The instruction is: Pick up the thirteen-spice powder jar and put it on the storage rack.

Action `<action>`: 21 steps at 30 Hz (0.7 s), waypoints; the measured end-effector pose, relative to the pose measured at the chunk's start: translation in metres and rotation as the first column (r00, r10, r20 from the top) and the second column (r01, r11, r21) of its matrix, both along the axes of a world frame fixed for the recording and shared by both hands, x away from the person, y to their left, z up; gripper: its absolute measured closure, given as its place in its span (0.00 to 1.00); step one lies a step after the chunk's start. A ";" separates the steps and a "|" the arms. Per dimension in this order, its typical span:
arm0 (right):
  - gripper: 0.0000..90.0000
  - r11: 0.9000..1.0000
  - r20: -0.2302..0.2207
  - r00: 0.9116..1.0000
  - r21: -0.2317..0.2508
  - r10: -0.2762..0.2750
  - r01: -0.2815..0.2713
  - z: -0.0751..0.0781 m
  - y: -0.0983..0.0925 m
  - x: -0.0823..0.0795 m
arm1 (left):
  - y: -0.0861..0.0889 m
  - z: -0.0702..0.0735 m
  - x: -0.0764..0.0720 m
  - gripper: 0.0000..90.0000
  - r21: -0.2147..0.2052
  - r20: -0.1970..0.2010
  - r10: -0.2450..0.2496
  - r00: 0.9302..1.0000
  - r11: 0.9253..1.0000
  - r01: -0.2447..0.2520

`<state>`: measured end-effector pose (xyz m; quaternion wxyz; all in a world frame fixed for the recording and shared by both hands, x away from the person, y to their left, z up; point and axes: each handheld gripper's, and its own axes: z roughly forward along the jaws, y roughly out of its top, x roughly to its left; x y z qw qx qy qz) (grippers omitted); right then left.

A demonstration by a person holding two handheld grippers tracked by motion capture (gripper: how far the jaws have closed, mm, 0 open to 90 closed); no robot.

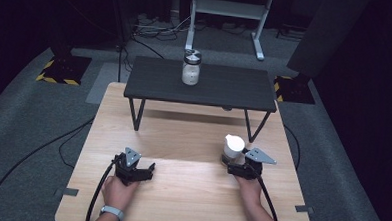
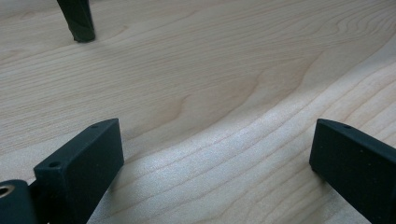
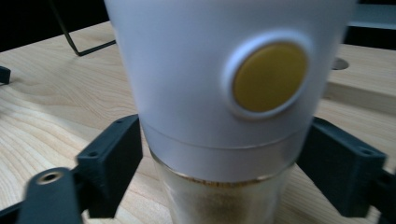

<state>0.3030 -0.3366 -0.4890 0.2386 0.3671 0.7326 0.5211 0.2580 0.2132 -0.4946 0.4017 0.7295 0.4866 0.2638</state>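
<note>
One white-topped grinder (image 1: 233, 146) stood upright on the pale wooden table (image 1: 182, 140), toward its right side, just ahead of the right gripper (image 1: 236, 162). Seen close in the right gripper view (image 3: 219, 93): white cap with a round yellow button facing the camera, clear lower body part-filled with yellowish powder. Sat squarely between the right gripper's (image 3: 219, 177) black jaws, one at each flank of the body just under the cap, closed in to a narrow gap and right against its sides; could not tell for certain whether the pads actually pressed on it. No earlier picture to compare.

Well apart on the left side of the table, the left gripper (image 1: 137, 169), held low over the wood, jaws spread wide with nothing but bare grain between them (image 2: 210, 158). Black cables trailed back from both grippers past the person's hands.

Farther off, a low black shelf (image 1: 200, 85) on thin dark legs straddled the table's far edge, one leg foot visible in the left gripper view (image 2: 79, 23). On top of it, a glass jar (image 1: 191, 68) with a dark lid and white contents.

Around the table: grey carpet (image 1: 43, 114), loose cables, yellow-and-black striped base plates (image 1: 63, 69) at both sides, a white metal stand (image 1: 228, 17) at the back, dark surroundings beyond.
</note>
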 end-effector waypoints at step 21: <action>0.33 0.997 0.047 0.996 -0.010 -0.078 0.079 0.023 0.016 -0.010 | 0.001 0.000 0.000 0.03 0.000 0.000 -0.004 1.000 1.000 0.004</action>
